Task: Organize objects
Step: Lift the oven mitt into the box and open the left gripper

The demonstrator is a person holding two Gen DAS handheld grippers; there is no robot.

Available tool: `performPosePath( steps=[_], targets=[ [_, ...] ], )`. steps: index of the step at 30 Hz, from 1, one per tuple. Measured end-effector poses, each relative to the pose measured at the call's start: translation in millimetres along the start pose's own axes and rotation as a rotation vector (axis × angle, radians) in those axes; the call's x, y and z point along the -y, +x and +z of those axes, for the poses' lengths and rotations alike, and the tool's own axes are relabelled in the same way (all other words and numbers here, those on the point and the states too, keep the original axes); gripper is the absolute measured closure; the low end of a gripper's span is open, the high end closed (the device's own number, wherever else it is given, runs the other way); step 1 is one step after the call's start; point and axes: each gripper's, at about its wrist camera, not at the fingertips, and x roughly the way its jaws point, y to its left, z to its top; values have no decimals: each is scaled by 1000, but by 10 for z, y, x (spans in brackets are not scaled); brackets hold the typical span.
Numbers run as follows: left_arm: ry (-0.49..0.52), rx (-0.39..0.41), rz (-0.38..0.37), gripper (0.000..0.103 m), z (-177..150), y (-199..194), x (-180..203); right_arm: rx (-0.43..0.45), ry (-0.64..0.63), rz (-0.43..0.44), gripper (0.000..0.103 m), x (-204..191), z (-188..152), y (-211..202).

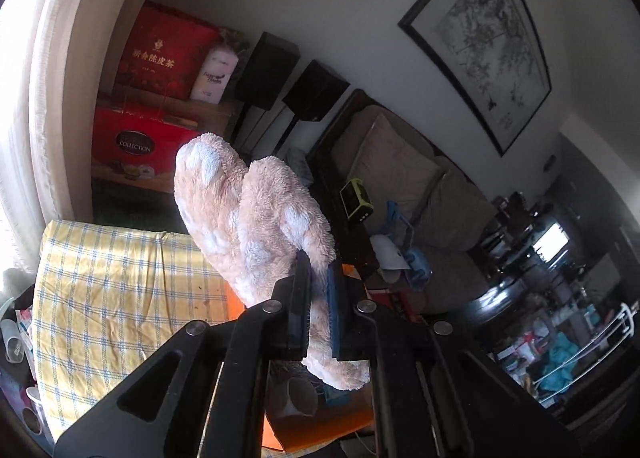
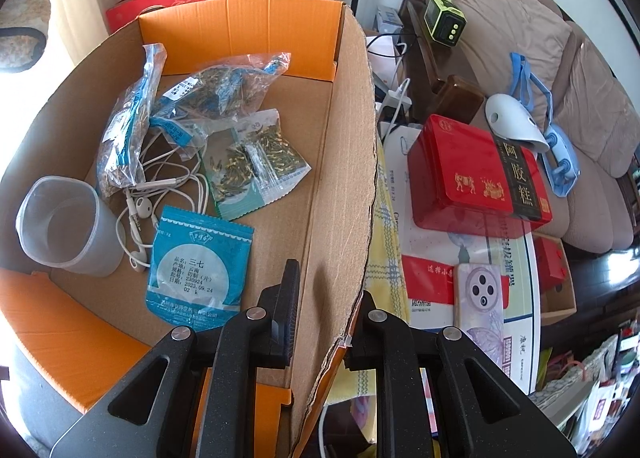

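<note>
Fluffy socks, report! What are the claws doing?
Left claw shut on fluffy socks, lifted. Right claw clamps cardboard box wall. Nothing blocking.

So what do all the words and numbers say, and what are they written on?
"COLLECTION": lower red gift box.
"新会陈皮茶": upper red box.
"品名: 三七" and "2023.09.24": blue packet in the cardboard box.
"阿胶糕": red tin.
"ISO9001": white board, partly cut off.
Too blurred to read: white tissue pack, herb bag labels.

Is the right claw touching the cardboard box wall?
Touching. The right wrist view shows the right claw clamped on the cardboard box wall, one finger inside the box, the other outside.
</note>
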Motion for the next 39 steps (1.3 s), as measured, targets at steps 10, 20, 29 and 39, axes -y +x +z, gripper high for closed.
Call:
performPosePath(
  steps=[10, 20, 29, 39],
  targets=[
    [37, -99, -99, 96, -197, 537, 562, 0, 0, 0, 86, 0, 1, 2],
    [-10, -319, -118, 96, -898, 1318, 379, 0, 0, 0, 86, 0, 1, 2],
    [47, -454, 112, 95, -1328, 1665, 23, 0, -1, 0, 86, 0, 0, 3],
    [145, -385, 166, 41, -1266, 1443, 187, 0, 0, 0, 86, 0, 0, 3]
  ],
)
